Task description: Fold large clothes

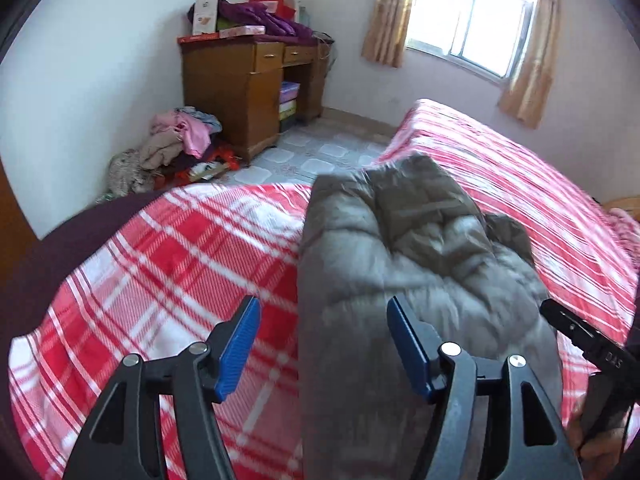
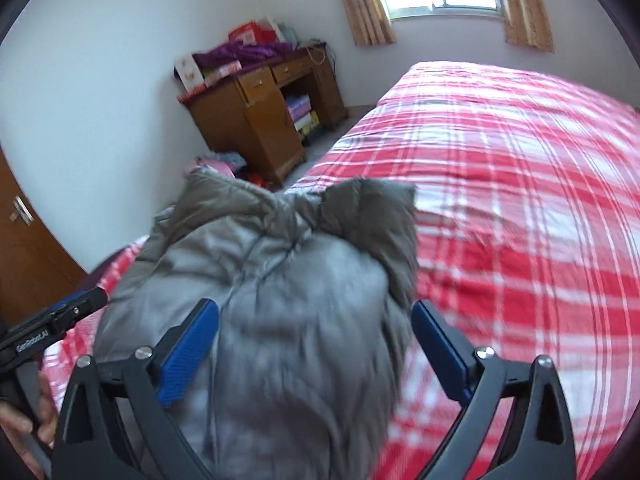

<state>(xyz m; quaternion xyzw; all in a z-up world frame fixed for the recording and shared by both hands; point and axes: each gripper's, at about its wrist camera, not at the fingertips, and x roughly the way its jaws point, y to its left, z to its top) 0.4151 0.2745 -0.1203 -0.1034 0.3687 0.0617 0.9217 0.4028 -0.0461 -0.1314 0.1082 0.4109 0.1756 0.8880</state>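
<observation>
A grey-olive padded jacket (image 1: 420,240) lies folded in a bundle on the bed's red and white plaid blanket (image 1: 160,264). My left gripper (image 1: 324,344) hovers over the jacket's near left edge. Its jaws stand apart; the left pad is over bare blanket and nothing is pinched. In the right wrist view the jacket (image 2: 260,260) shows a grey fur trim (image 2: 384,232) on its right side. My right gripper (image 2: 314,350) is wide open, with the furry near end lying between its blue pads (image 2: 188,352) and not squeezed. The two grippers are side by side.
The plaid blanket (image 2: 520,200) stretches away to the right. A wooden desk (image 1: 240,88) piled with boxes and purple cloth stands by the far wall. A heap of clothes (image 1: 176,144) lies on the tiled floor. A curtained window (image 1: 472,12) is beyond, and a brown door (image 2: 24,240) at left.
</observation>
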